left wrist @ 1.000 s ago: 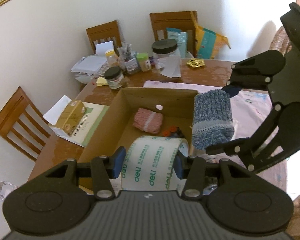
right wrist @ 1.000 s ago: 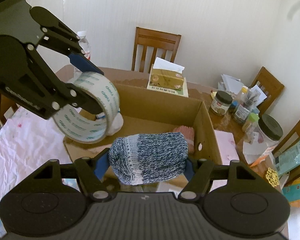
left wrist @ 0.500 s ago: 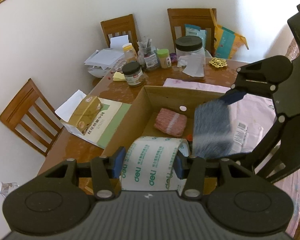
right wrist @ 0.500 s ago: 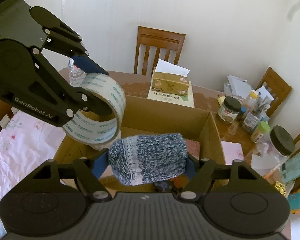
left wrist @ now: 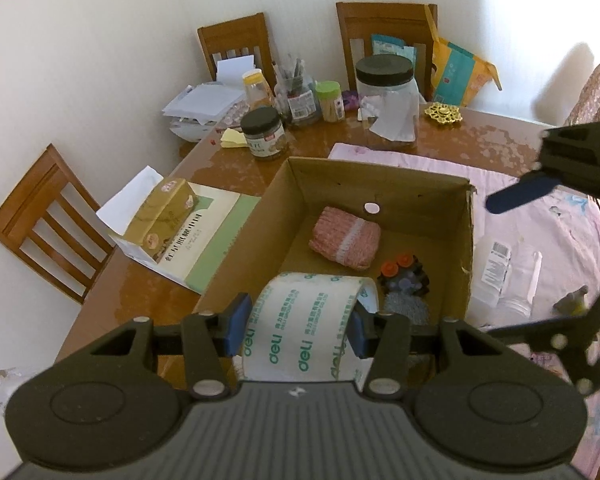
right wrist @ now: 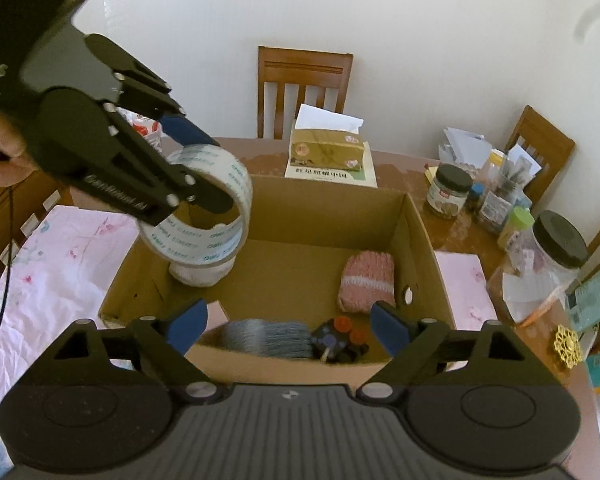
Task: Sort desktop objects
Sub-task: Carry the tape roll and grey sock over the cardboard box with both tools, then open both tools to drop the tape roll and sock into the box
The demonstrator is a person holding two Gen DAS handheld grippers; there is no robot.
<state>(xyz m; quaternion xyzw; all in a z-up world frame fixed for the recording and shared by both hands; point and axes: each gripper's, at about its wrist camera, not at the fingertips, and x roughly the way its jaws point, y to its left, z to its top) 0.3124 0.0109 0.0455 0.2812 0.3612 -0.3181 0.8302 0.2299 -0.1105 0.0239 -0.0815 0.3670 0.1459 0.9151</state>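
The cardboard box (right wrist: 420, 236) already holds the pink knit roll (right wrist: 367, 282), a dark toy (right wrist: 340, 340) and the blue-grey knit roll (right wrist: 270, 338) beneath the right gripper (right wrist: 288, 326) – jaws opening, empty – while the left gripper (left wrist: 296, 322) clamps the tape roll (left wrist: 308, 328) above the box, undropped

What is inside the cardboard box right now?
Inside the cardboard box: pink knit roll, blue-grey knit roll, dark toy with orange caps, white object partly covered by the tape roll.
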